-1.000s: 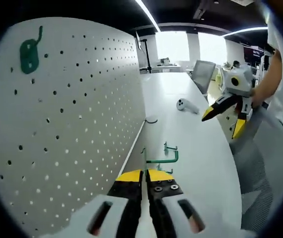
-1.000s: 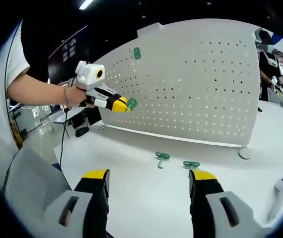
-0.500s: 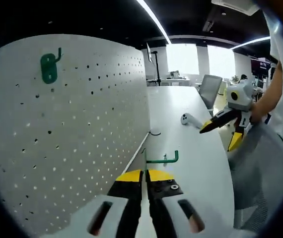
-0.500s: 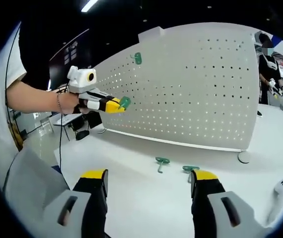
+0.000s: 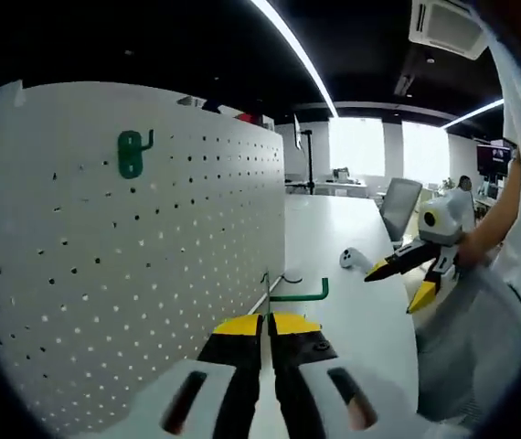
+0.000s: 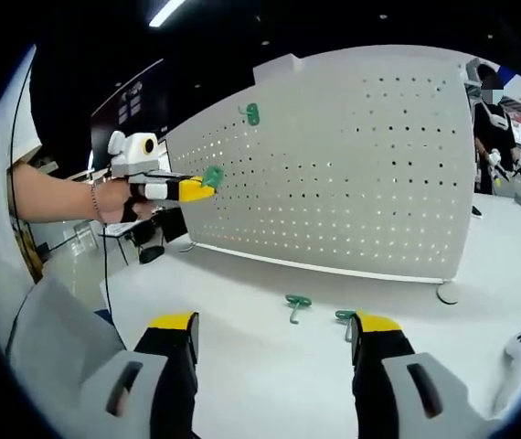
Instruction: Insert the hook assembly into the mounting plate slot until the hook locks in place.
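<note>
Hook (image 5: 297,294) pinched in closed left gripper (image 5: 267,326), shank crosswise, pegboard (image 5: 132,265) just to its left w/ mounted hook (image 5: 131,154) higher up. Right gripper view: right gripper (image 6: 274,334) open, empty; left gripper (image 6: 191,189) nearer board; spare hooks (image 6: 297,303) on table (image 6: 242,366).

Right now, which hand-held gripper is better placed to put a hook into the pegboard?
Left. The left hand-held gripper is shut on a green hook beside the pegboard; the right hand-held gripper is open, over the table.
</note>
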Motion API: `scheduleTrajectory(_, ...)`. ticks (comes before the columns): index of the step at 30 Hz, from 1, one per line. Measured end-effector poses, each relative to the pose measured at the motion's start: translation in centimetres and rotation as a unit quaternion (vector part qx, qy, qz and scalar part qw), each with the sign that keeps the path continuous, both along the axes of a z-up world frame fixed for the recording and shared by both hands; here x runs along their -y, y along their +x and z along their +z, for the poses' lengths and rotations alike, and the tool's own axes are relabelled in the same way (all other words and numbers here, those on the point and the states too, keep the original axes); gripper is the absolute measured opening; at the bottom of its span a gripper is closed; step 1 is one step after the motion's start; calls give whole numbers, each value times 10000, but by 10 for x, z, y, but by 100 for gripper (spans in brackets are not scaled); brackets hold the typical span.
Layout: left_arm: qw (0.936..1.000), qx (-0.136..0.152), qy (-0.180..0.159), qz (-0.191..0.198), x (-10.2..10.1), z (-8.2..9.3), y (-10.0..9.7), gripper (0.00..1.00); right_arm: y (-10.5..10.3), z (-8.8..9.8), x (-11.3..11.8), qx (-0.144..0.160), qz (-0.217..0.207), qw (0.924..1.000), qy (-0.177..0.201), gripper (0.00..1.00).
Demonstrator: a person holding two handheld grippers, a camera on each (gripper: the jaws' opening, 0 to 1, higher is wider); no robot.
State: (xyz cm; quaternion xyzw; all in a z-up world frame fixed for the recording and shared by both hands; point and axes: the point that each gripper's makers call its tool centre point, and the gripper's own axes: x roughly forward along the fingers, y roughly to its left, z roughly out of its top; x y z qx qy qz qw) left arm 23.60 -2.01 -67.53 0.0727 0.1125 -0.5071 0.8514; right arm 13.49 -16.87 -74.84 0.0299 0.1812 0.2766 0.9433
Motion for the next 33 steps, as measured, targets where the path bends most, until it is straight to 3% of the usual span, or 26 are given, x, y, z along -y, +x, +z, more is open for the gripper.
scheduleTrajectory(10,9989,140,-425,162,-6,15,-13,3,0,1,-1,17,7,10000,10,65)
scheduleTrajectory(16,9972,108,-553,489,-15,18,-12,3,0,2,0,26,-30,10000,29,65)
scheduleTrajectory(18,9952,72,-794,573,-18,24,-12,3,0,3,1,27,-43,10000,41,65)
scheduleTrajectory(33,9936,80,-869,714,-24,28,-17,3,1,5,1,62,-50,10000,53,65)
